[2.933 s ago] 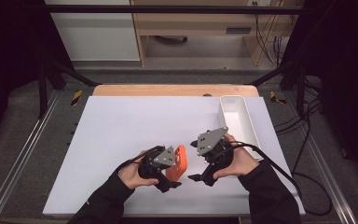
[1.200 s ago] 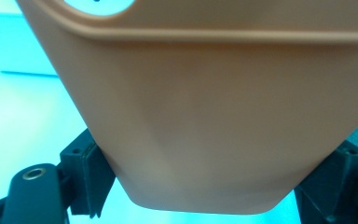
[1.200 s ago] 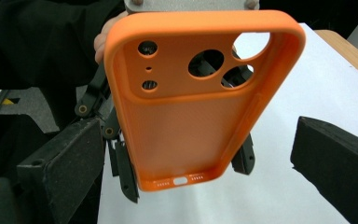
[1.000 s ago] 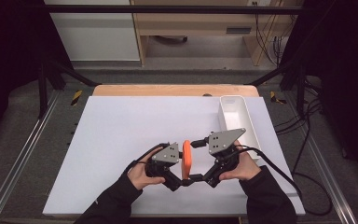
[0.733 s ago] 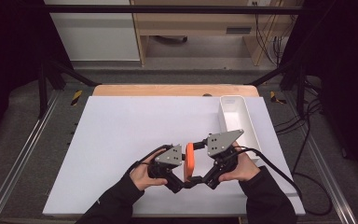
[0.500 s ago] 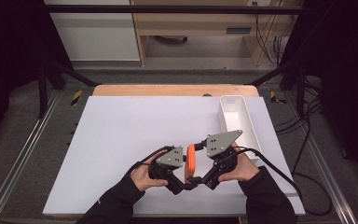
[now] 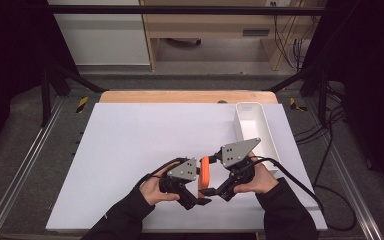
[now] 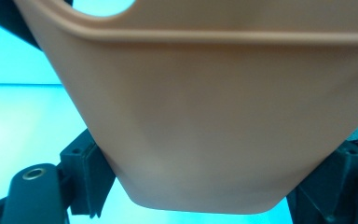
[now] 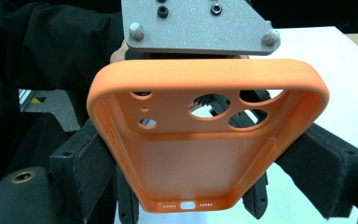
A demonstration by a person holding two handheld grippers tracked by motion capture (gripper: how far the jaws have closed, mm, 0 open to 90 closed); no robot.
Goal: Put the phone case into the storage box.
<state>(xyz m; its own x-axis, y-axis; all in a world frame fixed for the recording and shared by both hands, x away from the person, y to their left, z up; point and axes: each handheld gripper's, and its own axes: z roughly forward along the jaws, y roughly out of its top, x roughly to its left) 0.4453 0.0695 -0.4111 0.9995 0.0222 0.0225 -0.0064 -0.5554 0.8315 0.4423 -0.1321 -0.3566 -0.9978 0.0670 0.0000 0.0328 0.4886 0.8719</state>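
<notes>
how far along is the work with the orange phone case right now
Done: the orange phone case is off the white table, held upright between the two hands. In hand: the left gripper clamps its sides, and the right gripper has just been closing, its pads now pressing the case's edges too, so this looks like a handover. Left: probably the left gripper letting go; the white tray may be where it goes, though that is a guess.

White table [image 7: 130,145], white tray [image 7: 254,131] at its right edge
</notes>
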